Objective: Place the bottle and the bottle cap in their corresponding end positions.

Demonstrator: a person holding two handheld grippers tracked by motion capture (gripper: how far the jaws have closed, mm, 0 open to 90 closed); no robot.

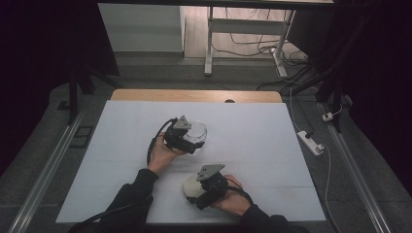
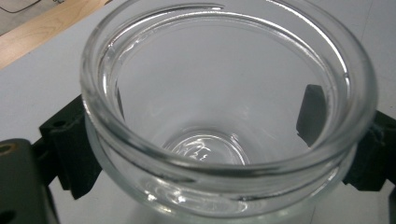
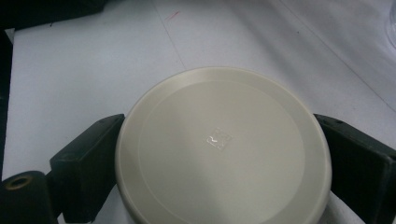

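Your high view is dim overall: the room falls to near black at both sides, and only the white table (image 1: pixel 252 131) and the floor strip beyond it catch soft light. Shadows under your hands are faint and diffuse. In the left gripper view, the glass jar (image 2: pixel 224 116) shows bright glare streaks along its rim and base, and its near edge is slightly soft. In the right gripper view, the cream lid (image 3: pixel 224 144) is evenly lit, with a small central glint.
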